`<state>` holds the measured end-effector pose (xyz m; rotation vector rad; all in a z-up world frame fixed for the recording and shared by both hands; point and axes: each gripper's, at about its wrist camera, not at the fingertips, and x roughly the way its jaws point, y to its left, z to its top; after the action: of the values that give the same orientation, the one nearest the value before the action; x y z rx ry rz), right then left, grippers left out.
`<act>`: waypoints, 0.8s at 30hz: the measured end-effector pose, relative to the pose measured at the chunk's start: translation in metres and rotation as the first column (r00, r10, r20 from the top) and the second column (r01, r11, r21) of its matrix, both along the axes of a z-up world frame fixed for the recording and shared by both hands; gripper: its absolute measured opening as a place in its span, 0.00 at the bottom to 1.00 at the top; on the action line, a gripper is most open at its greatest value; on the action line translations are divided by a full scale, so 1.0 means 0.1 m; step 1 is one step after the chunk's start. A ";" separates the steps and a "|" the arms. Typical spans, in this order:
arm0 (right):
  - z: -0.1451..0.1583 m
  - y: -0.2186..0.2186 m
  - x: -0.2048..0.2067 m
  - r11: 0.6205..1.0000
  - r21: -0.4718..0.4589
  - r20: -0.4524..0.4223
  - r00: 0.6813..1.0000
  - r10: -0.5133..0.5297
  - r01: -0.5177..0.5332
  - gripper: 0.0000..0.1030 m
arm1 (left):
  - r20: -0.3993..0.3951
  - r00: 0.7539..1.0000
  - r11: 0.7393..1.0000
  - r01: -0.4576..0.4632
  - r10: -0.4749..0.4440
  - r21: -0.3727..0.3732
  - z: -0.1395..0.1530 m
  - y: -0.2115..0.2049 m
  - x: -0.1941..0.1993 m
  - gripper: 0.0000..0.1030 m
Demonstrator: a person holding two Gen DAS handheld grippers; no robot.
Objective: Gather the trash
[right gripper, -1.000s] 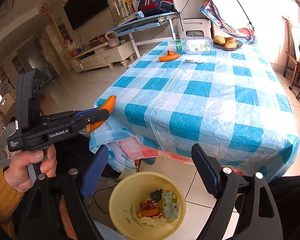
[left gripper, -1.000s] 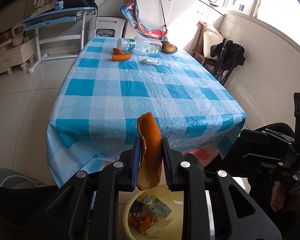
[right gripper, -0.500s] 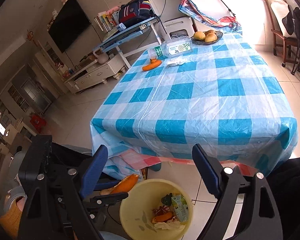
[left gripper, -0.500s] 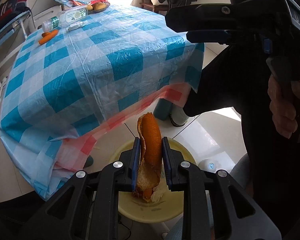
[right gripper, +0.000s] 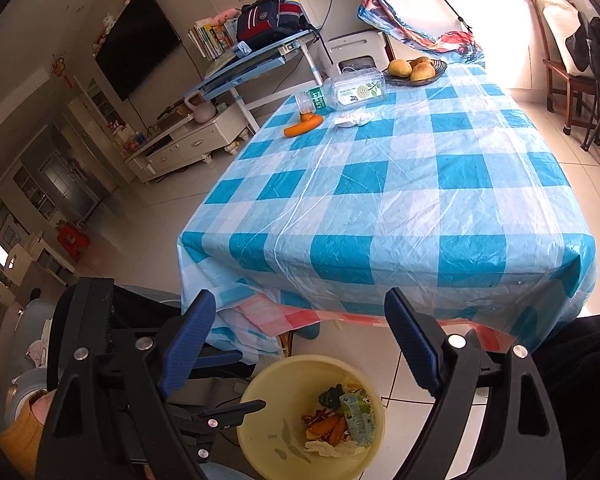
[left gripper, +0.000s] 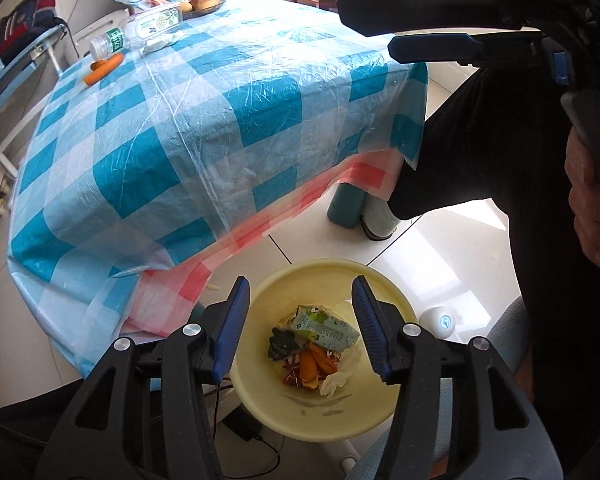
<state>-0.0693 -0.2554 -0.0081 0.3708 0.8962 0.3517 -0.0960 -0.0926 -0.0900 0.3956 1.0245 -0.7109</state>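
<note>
**Left gripper spread over the bin, peel lying inside; right gripper wide and empty**

Left gripper [left gripper: 298,326] hangs above the yellow bin [left gripper: 396,412], pointing steeply down. Its jaws have just been opening and now stand spread with nothing between them. In the left wrist view the bin sits at 6 o'clock, on the tiled floor just off the table's near edge.

Orange peel [left gripper: 314,364] lies in the bin among other trash: a green-white drink carton [left gripper: 326,328] at the peel's 12 o'clock, a dark crumpled scrap [left gripper: 282,344] at its 10 o'clock, white tissue [left gripper: 334,384] at its 4 o'clock. Peel pieces touch the tissue and the red wrapper bits below.

Right gripper [right gripper: 300,342] is held wide apart, nothing between the blue pads; the bin shows below it at 6 o'clock in its own view. In the left view it sits at 1–2 o'clock, with a hand [left gripper: 594,208] on its grip at 3 o'clock.

Table with blue checked cloth [right gripper: 400,184] fills the middle of the right view. At its far end, around 12 o'clock: a carrot [right gripper: 304,125], a plastic bottle [right gripper: 346,94] lying on its side just beyond the carrot, crumpled white wrapper [right gripper: 354,119] just beside the bottle, and a dish of fruit [right gripper: 416,70] further back. All well apart from both grippers.
</note>
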 end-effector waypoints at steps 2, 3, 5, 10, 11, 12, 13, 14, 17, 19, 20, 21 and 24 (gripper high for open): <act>0.01 -0.01 -0.01 1.000 0.002 0.004 1.000 -0.003 0.003 0.81 | 0.021 0.999 0.999 -0.032 0.032 -0.004 0.03 0.03 0.04 0.57; 0.01 -0.02 -0.01 1.000 0.005 0.005 1.000 -0.005 0.005 0.81 | 0.027 0.998 0.999 -0.050 0.050 -0.013 0.05 0.06 0.06 0.58; 0.01 -0.03 -0.01 1.000 0.012 0.008 1.000 -0.010 0.010 0.81 | 0.038 0.995 0.995 -0.089 0.091 -0.039 0.10 0.12 0.11 0.60; 0.02 -0.06 -0.01 1.000 0.027 0.010 1.000 -0.017 0.017 0.81 | 0.073 0.973 0.974 -0.210 0.217 -0.089 0.21 0.30 0.26 0.69; 0.02 -0.05 -0.01 1.000 0.027 0.010 1.000 -0.016 0.016 0.81 | 0.075 0.967 0.967 -0.237 0.245 -0.099 0.22 0.34 0.29 0.71; 0.01 -0.05 -0.01 1.000 0.026 0.010 1.000 -0.015 0.015 0.81 | 0.077 0.959 0.959 -0.263 0.272 -0.107 0.23 0.38 0.32 0.74; 0.01 -0.04 -0.01 1.000 0.024 0.009 1.000 -0.013 0.013 0.81 | 0.077 0.952 0.951 -0.287 0.296 -0.114 0.24 0.41 0.35 0.74; 0.01 -0.03 -0.01 1.000 0.022 0.009 1.000 -0.011 0.010 0.81 | 0.073 0.945 0.943 -0.309 0.319 -0.122 0.24 0.46 0.38 0.75; 0.01 -0.02 0.00 1.000 0.016 0.008 1.000 -0.003 0.003 0.81 | 0.054 0.927 0.922 -0.361 0.371 -0.141 0.24 0.55 0.46 0.75; 0.01 -0.02 0.00 1.000 0.014 0.009 1.000 -0.001 0.001 0.81 | 0.047 0.917 0.910 -0.386 0.397 -0.151 0.24 0.60 0.49 0.76; 0.01 -0.01 0.00 1.000 0.014 0.008 1.000 -0.001 0.001 0.81 | 0.045 0.912 0.905 -0.396 0.407 -0.156 0.25 0.62 0.50 0.76; 0.01 -0.01 0.00 1.000 0.012 0.006 1.000 0.000 0.000 0.81 | 0.045 0.908 0.900 -0.405 0.416 -0.162 0.25 0.63 0.51 0.76; -0.01 0.04 0.01 1.000 0.000 0.000 1.000 0.010 -0.010 0.81 | 0.050 0.898 0.888 -0.422 0.437 -0.181 0.29 0.67 0.52 0.76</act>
<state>-0.0687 -0.2517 -0.0089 0.3665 0.8987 0.3614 -0.0445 -0.0257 -0.0614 0.0460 0.9170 -0.3686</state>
